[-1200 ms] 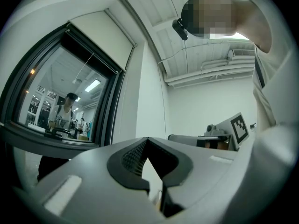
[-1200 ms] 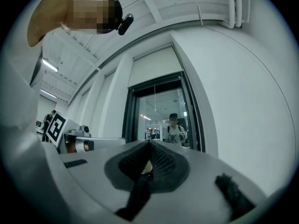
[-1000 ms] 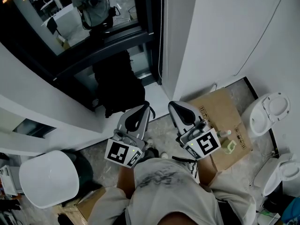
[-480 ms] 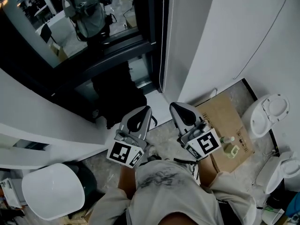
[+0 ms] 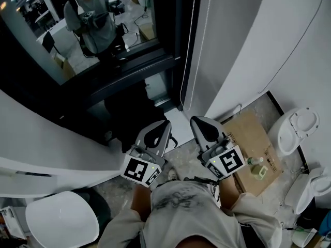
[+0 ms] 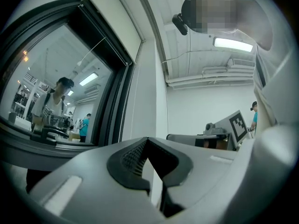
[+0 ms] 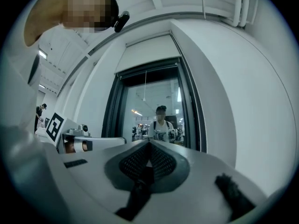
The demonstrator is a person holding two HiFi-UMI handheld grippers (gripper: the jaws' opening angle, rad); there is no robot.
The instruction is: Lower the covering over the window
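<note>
The person is standing on the floor (image 5: 181, 149) in front of a dark-framed window (image 5: 103, 71), holding both claws out towards it at about waist height. The left claw (image 5: 163, 125) is clenched, its tips meeting with nothing between them, as the left gripper view (image 6: 147, 140) is showing. The right claw (image 5: 196, 122) is likewise clenched and empty, its tips (image 7: 149, 143) pressing together. The two claws are hovering side by side, near each other but apart, touching nothing.

The blind (image 7: 145, 54) is sitting high up, covering only the top of the window (image 7: 149, 106) and leaving the glass below it bare. A bead chain (image 5: 192, 40) is hanging down along the right side of the frame, well above the right claw. A figure is showing in the glass (image 5: 90, 19), probably the person's own reflection.

A black bag (image 5: 132, 115) is lying on the floor under the window, and a flattened cardboard box (image 5: 248, 133) is lying by the right-hand wall.
</note>
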